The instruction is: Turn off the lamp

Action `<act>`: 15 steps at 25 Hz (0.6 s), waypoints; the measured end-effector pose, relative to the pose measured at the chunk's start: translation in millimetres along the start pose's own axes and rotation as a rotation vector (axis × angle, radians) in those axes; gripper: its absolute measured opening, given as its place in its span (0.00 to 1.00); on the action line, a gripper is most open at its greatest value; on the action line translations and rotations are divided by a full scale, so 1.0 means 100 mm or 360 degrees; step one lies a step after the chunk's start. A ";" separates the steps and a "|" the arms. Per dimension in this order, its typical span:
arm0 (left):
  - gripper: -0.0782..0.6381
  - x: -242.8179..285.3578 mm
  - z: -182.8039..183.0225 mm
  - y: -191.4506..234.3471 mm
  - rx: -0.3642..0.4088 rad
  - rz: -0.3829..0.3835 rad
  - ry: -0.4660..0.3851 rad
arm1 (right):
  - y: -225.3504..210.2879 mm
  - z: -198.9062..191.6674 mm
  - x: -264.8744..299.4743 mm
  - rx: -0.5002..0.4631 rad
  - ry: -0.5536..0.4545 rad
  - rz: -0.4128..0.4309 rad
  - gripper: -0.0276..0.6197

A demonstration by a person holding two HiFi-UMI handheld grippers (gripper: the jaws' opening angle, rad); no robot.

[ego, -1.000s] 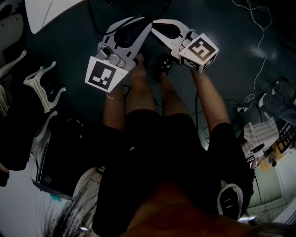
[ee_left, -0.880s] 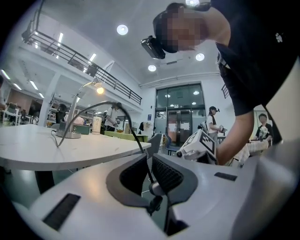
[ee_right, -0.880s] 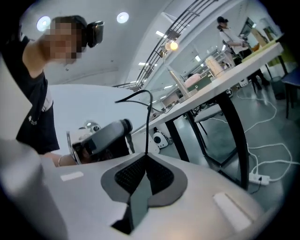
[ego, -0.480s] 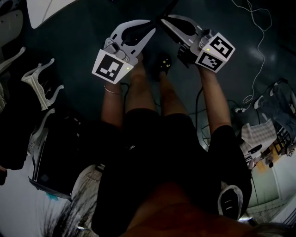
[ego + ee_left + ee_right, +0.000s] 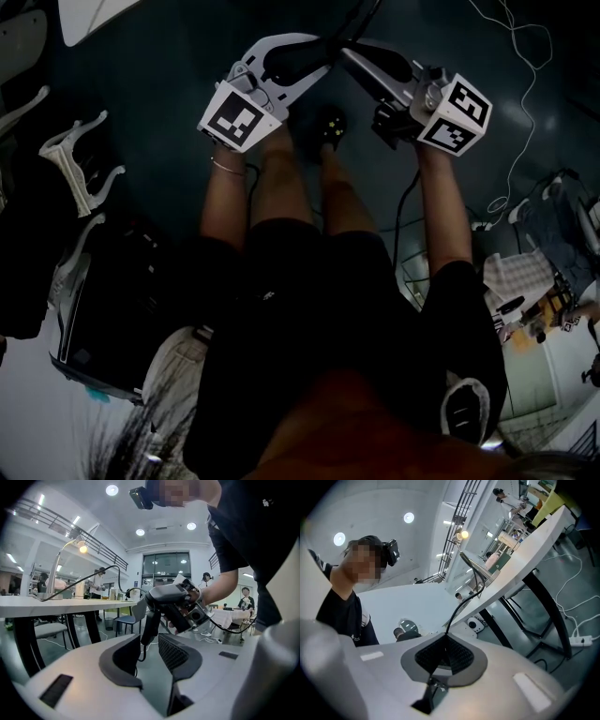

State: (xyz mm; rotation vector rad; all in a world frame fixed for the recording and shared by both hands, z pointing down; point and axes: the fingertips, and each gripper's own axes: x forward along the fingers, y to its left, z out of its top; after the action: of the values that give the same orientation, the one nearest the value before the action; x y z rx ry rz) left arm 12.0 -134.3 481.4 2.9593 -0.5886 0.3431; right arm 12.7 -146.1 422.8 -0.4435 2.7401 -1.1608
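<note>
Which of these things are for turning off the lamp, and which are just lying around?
For the job: the lit lamp, the left gripper (open), the right gripper (shut).
Just lying about: the power strip, the blue chair, the white rack.

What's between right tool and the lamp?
Right gripper view: only the black cable the right tool grips, running up to the lamp on the white table.

2 hand-held grippers (image 5: 150,649) (image 5: 443,656), 1 lamp (image 5: 82,548).
</note>
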 end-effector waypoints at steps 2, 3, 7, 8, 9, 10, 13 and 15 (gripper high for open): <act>0.26 0.05 0.00 -0.02 0.0001 -0.0009 0.0006 | 0.05 0.00 -0.02 0.0008 0.0017 0.0027 0.06; 0.26 0.07 -0.02 -0.02 -0.0002 -0.0013 0.0012 | 0.06 0.00 -0.02 0.0015 0.0021 0.0040 0.06; 0.26 0.11 -0.08 -0.02 -0.0005 -0.0045 0.0026 | 0.09 0.01 0.00 0.0053 0.0012 0.0089 0.06; 0.26 0.12 -0.10 -0.02 -0.0008 -0.0050 0.0029 | 0.10 0.02 0.00 0.0061 0.0007 0.0099 0.06; 0.26 0.13 -0.12 -0.02 -0.0012 -0.0055 0.0035 | 0.10 0.02 -0.01 0.0069 0.0000 0.0109 0.06; 0.26 0.13 -0.15 -0.02 -0.0016 -0.0062 0.0041 | 0.11 0.03 -0.01 0.0079 -0.0009 0.0122 0.06; 0.26 0.16 -0.22 -0.02 -0.0042 -0.0081 0.0029 | 0.11 0.05 -0.02 0.0121 -0.0042 0.0156 0.06; 0.26 0.18 -0.22 0.01 -0.0067 -0.0079 0.0007 | 0.12 0.07 -0.02 0.0149 -0.0057 0.0179 0.06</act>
State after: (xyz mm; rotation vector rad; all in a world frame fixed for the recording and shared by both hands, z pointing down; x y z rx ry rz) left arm 23.3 -138.0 507.4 2.9264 -0.5142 0.3284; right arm 13.3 -142.6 409.4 -0.2923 2.6293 -1.2340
